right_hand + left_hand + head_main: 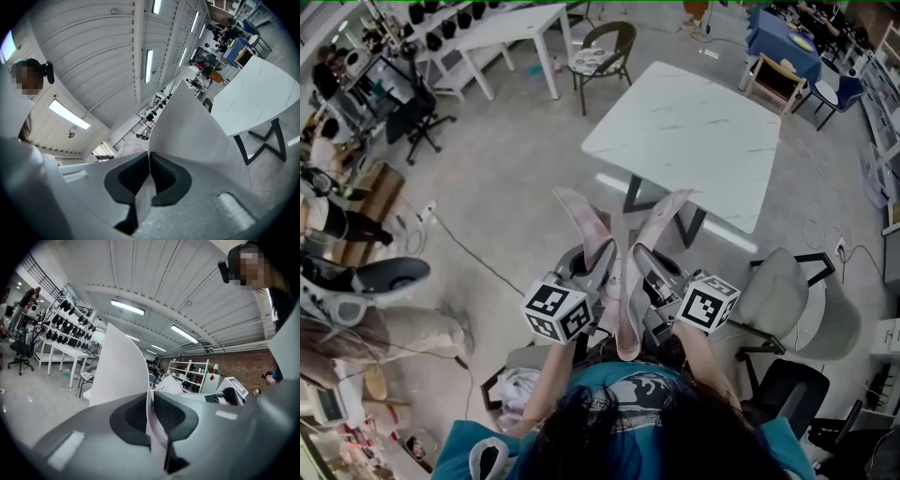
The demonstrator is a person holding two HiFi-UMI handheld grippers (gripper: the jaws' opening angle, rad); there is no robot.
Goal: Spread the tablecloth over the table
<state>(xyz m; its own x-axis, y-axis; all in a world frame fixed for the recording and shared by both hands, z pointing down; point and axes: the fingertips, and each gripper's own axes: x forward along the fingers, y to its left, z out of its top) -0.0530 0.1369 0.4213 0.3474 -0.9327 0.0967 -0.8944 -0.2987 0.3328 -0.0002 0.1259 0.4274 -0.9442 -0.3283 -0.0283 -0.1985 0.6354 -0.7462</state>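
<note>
- The white table [689, 141] stands ahead; the room above its top is free.
- Open floor [516, 178] lies left of it.
- A grey chair [773, 291] crowds its near right corner; a dark chair [602, 52] stands behind.

Teal shirt [741, 448], grey left tongs [151, 411] and right tongs [149, 173] with black ribbed pads [171, 413].

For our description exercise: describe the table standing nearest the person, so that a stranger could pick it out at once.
On the open grey floor, mid-room, stands a square white table on black crossed legs. Unlike the long plain white table and the blue-covered table behind it, its top is marble-veined.
</note>
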